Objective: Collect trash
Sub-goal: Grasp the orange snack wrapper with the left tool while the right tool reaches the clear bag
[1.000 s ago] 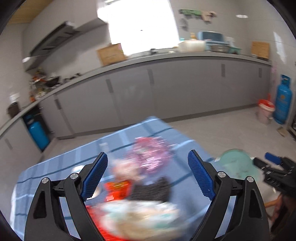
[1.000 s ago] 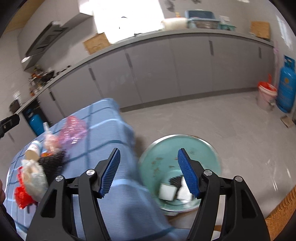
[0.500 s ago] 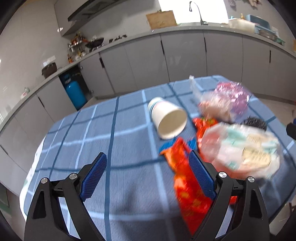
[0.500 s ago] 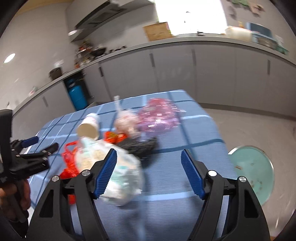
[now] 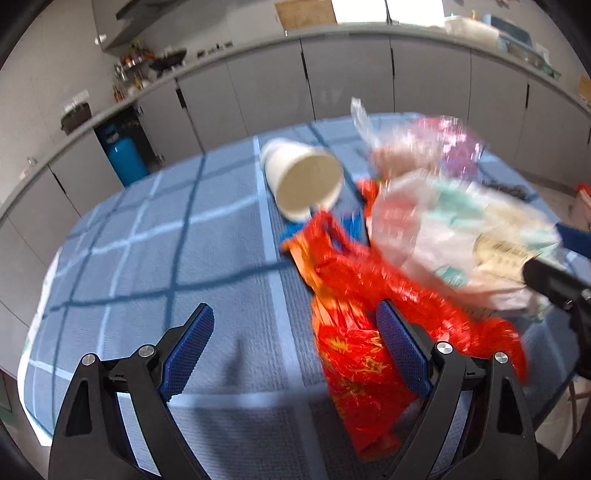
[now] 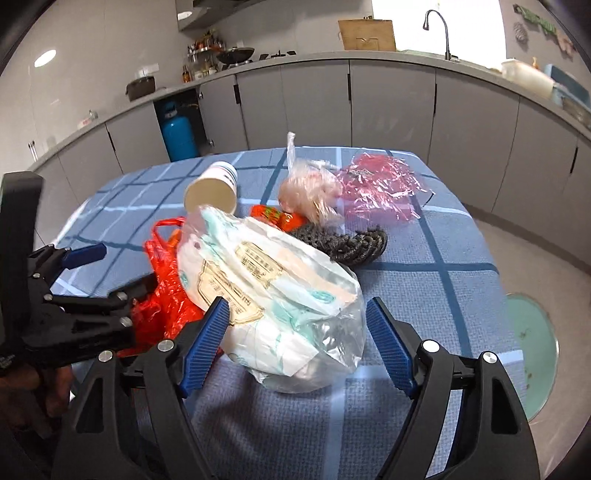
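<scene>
I am in a home kitchen. Ahead of my tool a long grey counter [image 6: 369, 55] curves round the room above flat grey cabinet doors [image 6: 391, 107]. On it stand a sink tap [image 6: 439, 29], a wok [image 6: 234, 55] and sauce bottles [image 6: 199, 68]. A range hood [image 6: 207, 11] hangs above them, and a blue gas cylinder [image 6: 179, 134] stands underneath.

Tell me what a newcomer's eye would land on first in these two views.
First, the heap of trash on the blue checked tablecloth: a bright red plastic bag sprawled toward the left gripper, with a bulging clear bag of wrappers lying between the open fingers of the right gripper. Behind them a paper cup lies tipped on its side, beside a crumpled pink bag.
</scene>
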Tool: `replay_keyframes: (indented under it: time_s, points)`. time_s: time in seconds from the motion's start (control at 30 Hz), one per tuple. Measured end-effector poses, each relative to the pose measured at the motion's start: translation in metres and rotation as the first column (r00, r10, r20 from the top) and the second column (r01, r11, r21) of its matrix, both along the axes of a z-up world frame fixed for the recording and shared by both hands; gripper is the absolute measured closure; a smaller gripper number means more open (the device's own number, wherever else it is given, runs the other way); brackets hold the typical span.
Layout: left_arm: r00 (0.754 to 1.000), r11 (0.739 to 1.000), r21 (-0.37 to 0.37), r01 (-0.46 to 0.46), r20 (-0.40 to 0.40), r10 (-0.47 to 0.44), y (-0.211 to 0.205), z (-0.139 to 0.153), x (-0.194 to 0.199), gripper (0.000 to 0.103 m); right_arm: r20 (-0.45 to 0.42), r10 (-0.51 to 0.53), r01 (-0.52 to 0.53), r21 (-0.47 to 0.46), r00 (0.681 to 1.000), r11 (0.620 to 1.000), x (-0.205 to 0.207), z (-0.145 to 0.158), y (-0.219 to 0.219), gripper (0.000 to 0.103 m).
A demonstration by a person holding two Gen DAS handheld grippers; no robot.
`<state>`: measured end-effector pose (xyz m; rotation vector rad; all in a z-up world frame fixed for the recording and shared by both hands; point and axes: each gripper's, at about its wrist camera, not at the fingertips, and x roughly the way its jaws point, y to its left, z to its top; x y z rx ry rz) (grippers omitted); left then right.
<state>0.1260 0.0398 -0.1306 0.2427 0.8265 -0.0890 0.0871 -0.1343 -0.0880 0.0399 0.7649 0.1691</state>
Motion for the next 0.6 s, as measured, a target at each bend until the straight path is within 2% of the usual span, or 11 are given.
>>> replay_keyframes:
  time_s: [0.03, 0.1, 0.17, 0.27, 0.33, 0.4, 0.47, 0.6]
  points:
    - [1.000, 1.000, -0.002, -0.004, -0.012, 0.004, 0.002, -0.003, 0.001, 0.016, -0.007, 0.003, -0.003, -0.003, 1.000, 1.000, 0.000, -0.001, 0.000, 0.031]
    - [0.999, 1.000, -0.012, -0.014, -0.033, 0.014, 0.008, -0.008, 0.003, 0.024, -0.008, 0.004, -0.004, -0.014, 1.000, 1.000, 0.001, -0.004, 0.001, 0.033]
    - [0.999, 0.999, -0.032, -0.015, -0.049, 0.013, 0.015, -0.009, 0.004, 0.049, -0.011, 0.005, -0.006, -0.020, 1.000, 1.000, 0.003, -0.006, 0.001, 0.034]
    - [0.997, 0.997, -0.075, 0.001, -0.074, -0.006, 0.019, -0.008, 0.008, 0.071, -0.037, 0.032, -0.033, -0.022, 0.999, 0.999, 0.007, -0.011, 0.006, 0.034]
    - [0.996, 0.996, -0.093, 0.003, -0.084, -0.011, 0.021, -0.007, 0.009, 0.076, -0.031, 0.036, -0.037, -0.030, 0.999, 0.999, 0.007, -0.012, 0.009, 0.034]
    - [0.998, 0.997, -0.078, 0.010, -0.067, -0.015, 0.023, -0.004, 0.008, 0.080, -0.040, 0.057, -0.059, -0.039, 0.998, 0.998, 0.009, -0.013, 0.013, 0.037]
    - [0.999, 0.997, -0.075, 0.006, -0.047, -0.010, 0.028, 0.003, 0.006, 0.083, -0.046, 0.079, -0.080, -0.023, 0.996, 0.997, 0.009, -0.013, 0.015, 0.052]
    - [0.999, 0.998, -0.059, -0.021, 0.030, 0.023, 0.042, 0.028, 0.002, 0.084, -0.024, 0.089, -0.089, 0.000, 0.996, 0.996, 0.006, -0.008, 0.017, 0.066]
